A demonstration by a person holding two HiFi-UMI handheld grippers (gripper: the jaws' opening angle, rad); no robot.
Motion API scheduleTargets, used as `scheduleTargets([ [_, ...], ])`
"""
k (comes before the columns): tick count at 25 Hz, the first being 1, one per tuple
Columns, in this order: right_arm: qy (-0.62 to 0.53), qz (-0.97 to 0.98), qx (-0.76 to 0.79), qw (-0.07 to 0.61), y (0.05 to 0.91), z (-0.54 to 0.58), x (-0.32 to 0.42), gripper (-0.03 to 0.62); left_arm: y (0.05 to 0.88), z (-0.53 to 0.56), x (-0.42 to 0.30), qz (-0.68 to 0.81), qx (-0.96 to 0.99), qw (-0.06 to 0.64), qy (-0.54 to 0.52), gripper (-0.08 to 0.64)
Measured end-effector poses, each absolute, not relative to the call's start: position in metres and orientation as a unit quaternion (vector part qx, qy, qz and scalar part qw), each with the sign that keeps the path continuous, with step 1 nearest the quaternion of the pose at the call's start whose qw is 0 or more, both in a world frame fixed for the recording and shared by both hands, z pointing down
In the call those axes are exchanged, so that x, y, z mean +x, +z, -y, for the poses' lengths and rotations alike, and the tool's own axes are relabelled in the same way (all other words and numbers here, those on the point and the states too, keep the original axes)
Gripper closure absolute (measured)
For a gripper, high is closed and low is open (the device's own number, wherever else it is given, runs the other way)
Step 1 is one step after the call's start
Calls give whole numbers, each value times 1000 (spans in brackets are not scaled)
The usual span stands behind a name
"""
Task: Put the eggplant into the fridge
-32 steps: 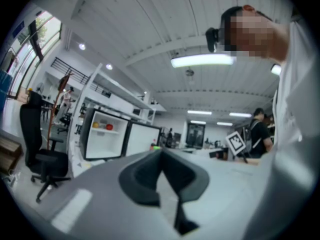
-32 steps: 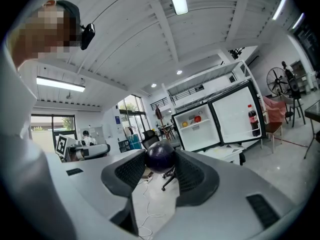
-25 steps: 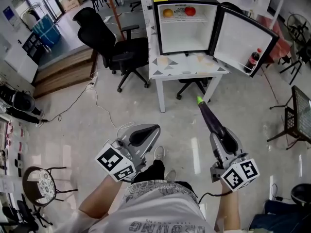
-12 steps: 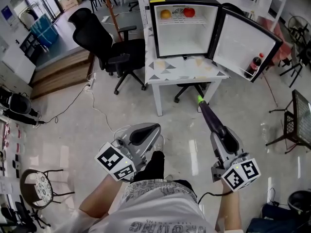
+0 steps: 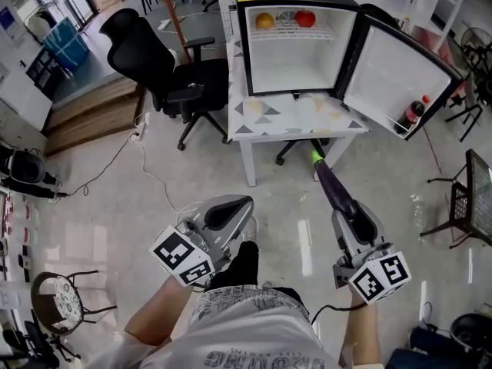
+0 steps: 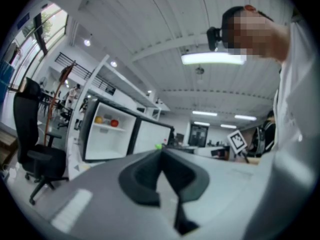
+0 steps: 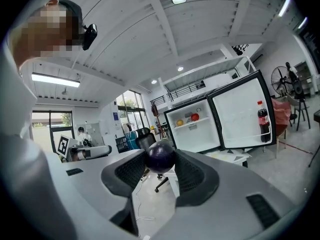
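right gripper view: right hand-held gripper [image 7: 161, 160] clamped on blunt end of eggplant [image 5: 329, 183], green stalk aimed toward open fridge [image 5: 296, 64], well apart from it. glossy, slick, long and probably nose-heavy; firmer nearer mid-body. left hand-held gripper [image 6: 161, 154] closed, empty.

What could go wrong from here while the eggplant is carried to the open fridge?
The right gripper holds the eggplant by one end, so its long free length could sag or slip out. Its green tip leads and could knock the table edge or the open fridge door before entering the fridge.
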State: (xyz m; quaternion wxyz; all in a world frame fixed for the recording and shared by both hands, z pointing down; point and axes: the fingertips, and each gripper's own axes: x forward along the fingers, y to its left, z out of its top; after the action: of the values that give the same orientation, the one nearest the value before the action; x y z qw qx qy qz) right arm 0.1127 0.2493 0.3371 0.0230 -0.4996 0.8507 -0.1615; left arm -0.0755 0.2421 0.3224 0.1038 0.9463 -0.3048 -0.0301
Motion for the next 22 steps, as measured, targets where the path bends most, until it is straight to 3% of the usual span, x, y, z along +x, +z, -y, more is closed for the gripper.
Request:
scheduleTargets([
  [22,-191,-830,-524,8,345,-53,102,414,326,-35,-85,281,951,127,-5,552],
])
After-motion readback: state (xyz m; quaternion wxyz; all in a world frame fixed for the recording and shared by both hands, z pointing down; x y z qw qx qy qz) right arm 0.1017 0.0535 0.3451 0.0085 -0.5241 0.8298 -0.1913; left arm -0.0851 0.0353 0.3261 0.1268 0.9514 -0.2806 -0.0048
